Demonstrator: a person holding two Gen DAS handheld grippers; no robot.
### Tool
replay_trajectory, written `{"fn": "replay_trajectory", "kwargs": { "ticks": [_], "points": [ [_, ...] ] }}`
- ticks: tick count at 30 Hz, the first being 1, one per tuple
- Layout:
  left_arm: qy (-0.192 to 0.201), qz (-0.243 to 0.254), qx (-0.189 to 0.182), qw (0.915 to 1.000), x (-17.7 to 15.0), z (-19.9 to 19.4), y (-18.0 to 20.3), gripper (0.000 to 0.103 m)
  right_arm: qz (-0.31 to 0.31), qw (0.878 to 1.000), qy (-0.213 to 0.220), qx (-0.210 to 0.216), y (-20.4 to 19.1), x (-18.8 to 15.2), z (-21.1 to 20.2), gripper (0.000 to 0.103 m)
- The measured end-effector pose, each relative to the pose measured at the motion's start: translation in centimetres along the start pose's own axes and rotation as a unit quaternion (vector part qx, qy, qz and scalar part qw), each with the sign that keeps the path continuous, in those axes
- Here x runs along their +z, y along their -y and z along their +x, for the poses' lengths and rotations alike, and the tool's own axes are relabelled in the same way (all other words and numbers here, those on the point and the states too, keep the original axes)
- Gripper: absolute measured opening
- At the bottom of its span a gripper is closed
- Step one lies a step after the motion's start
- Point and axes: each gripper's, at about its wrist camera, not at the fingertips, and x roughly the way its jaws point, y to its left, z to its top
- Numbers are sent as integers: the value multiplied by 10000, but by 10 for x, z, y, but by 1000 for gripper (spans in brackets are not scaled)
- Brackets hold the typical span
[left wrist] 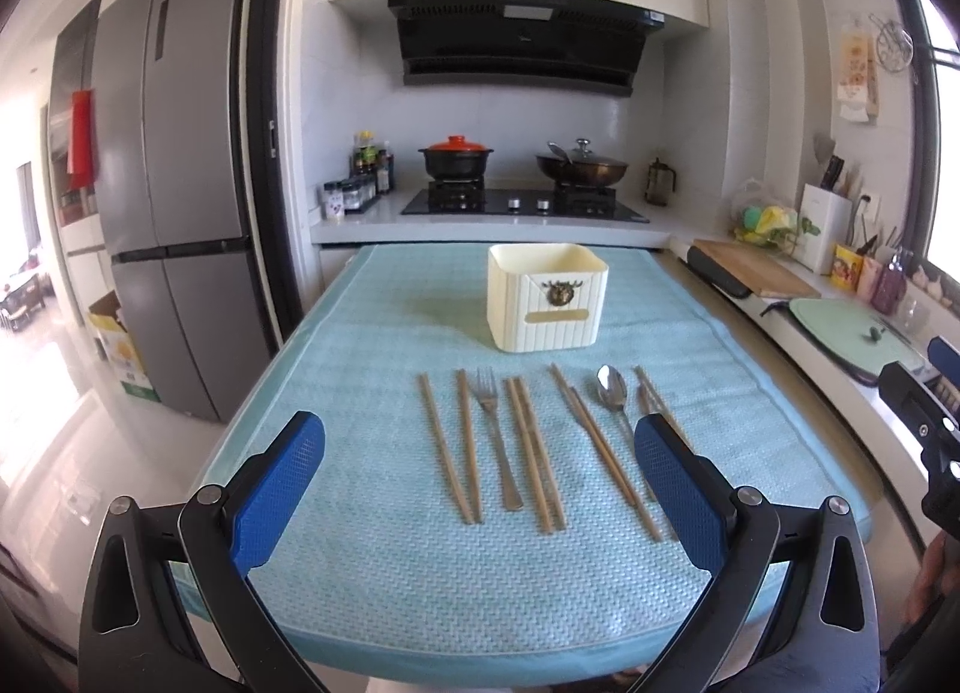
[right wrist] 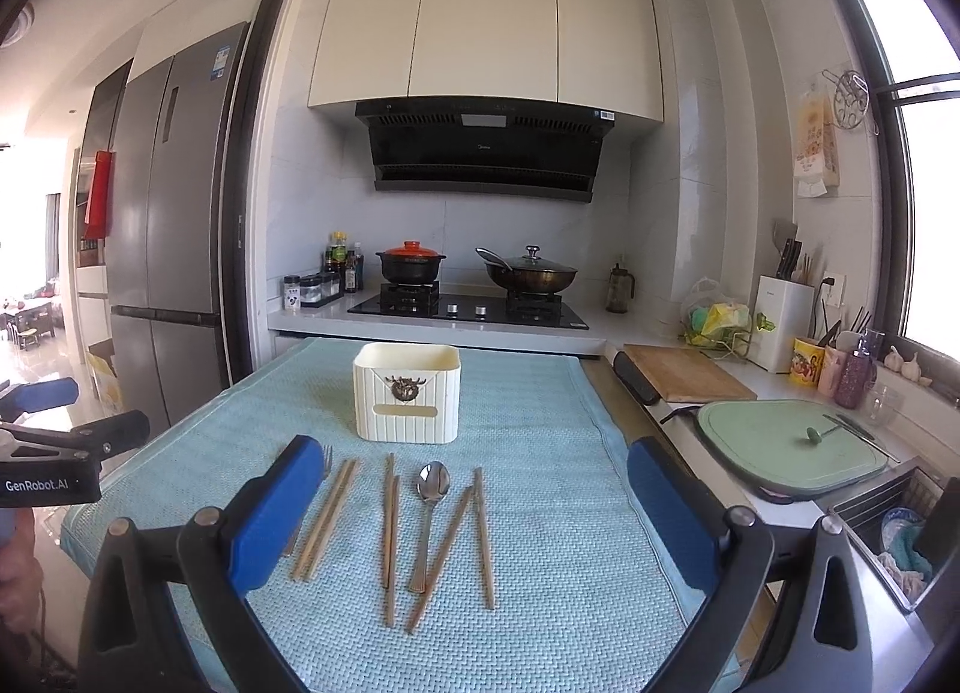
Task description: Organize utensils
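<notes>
The left gripper is hovering above the near part of the blue mat, its jaws standing wide apart and holding nothing. Between and just beyond its blue pads, the utensils are lying in a row on the mat: wooden chopsticks in several pairs, a metal fork running lengthwise among them, and a spoon toward the right jaw, its handle passing behind that jaw's pad. Farther ahead, well beyond the jaws, the cream holder box is sitting upright on the mat, open at the top.

The right gripper is also hanging over the mat with its jaws spread wide and nothing between them. In its view the spoon is lying roughly midway between the jaws, with chopsticks on either side, two of them meeting in a narrow V to the right of the spoon. The fork is peeking out from behind the left jaw's pad. The box is standing ahead of the jaws, slightly toward the left one. Past the mat, a stove is carrying two pots.
</notes>
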Motion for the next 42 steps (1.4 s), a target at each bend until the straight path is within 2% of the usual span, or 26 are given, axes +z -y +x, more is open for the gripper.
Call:
{"fn": "replay_trajectory", "kwargs": {
  "ticks": [6,18,22,29,35,42],
  "points": [
    [-93,-69,113,9999,-2,9,-8,103,111,9996,-158,195,2,-3,5,103],
    [-390,-198,157,9989,-4,36,-19,103,85,9988,-406,261,5,-9,26,102],
    [-483,-237,246,9983,-4,51,-27,103,116,9975,-599,370,8,-14,38,88],
    [-926,-516,305,9939,-13,90,-48,103,221,9941,-986,390,19,-25,69,75],
    [-1292,-485,290,9900,-20,131,-51,103,317,9883,-1399,521,32,-41,107,72],
    [-1734,-421,183,9838,-21,194,-54,103,99,9739,-2117,811,39,-64,167,69]
  ]
}}
